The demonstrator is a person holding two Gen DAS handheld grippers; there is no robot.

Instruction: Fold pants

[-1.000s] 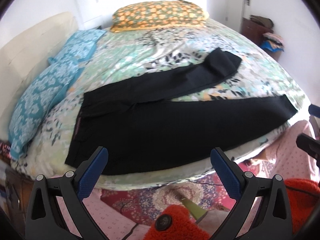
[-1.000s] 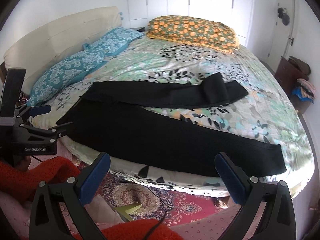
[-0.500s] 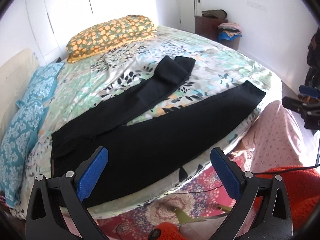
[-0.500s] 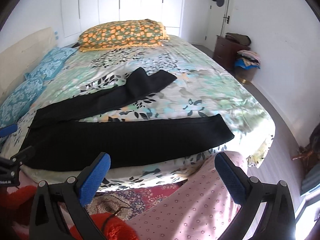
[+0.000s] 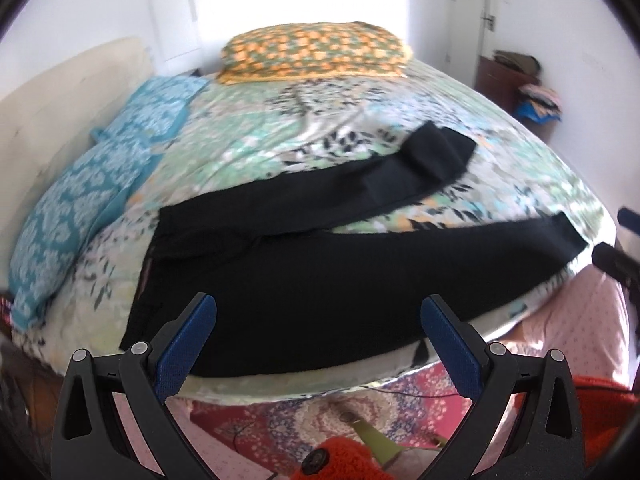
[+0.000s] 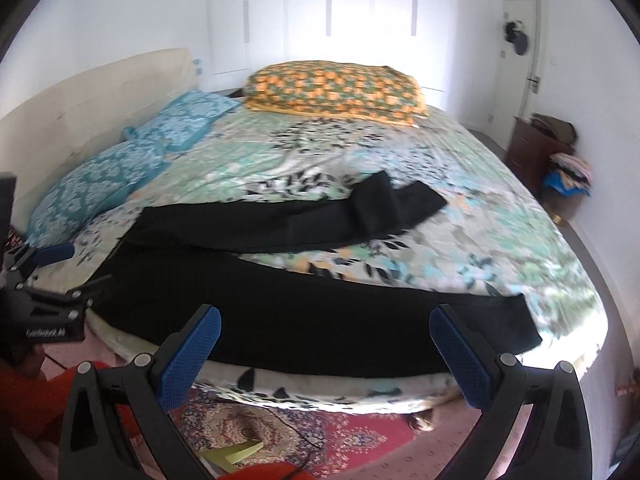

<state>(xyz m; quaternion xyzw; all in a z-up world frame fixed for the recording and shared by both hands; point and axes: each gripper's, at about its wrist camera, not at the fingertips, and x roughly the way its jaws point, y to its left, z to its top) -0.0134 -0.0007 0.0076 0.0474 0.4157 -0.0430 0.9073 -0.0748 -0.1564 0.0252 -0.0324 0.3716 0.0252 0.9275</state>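
Both sets of jaws stand wide apart and hold nothing: the left gripper [image 5: 318,314] and the right gripper [image 6: 326,326] hover off the near edge of the bed [image 6: 500,216]. The black pants [image 6: 304,304] lie spread on the floral cover, one leg along that edge, the other angled away with its cuff folded over.

Matt black cloth pants [image 5: 320,280] lie on a smooth printed cotton-like bedspread [image 5: 300,128].

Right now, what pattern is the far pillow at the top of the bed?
Orange and yellow blotches on dark green; the pillow shows best in the right wrist view.
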